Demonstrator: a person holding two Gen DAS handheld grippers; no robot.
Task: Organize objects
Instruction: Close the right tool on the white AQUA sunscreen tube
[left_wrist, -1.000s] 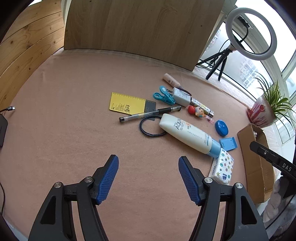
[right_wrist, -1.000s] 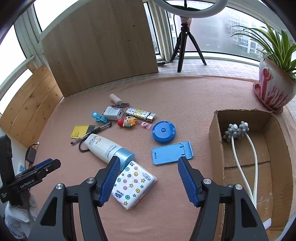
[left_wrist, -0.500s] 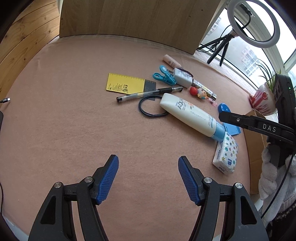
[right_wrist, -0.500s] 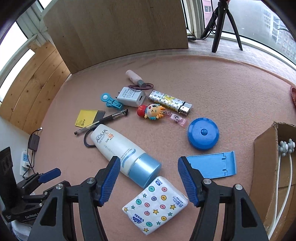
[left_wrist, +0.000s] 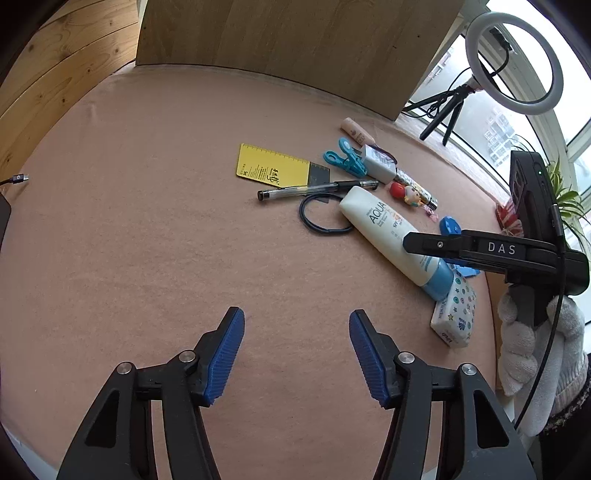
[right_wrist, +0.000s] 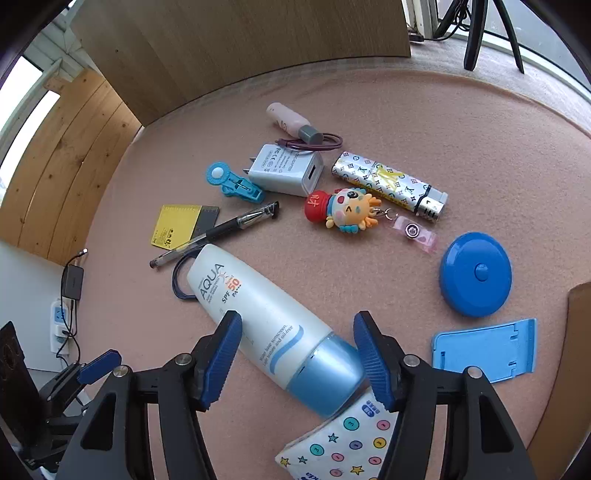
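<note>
Straddling the white AQUA sunscreen tube with the pale-blue cap, your right gripper is spread wide, pads not gripping; the star-patterned tissue pack lies at five o'clock. Your left gripper gapes over bare pink felt mat.

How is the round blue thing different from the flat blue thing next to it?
The round blue case is a thick disc with a small button in its middle; the flat blue phone stand is a thin rectangle with a raised lip at one end. The case is a deeper blue, the stand a lighter blue. The case lies farther from the right gripper, the stand nearer. Both lie flat on the pink cloth, apart from each other.
</note>
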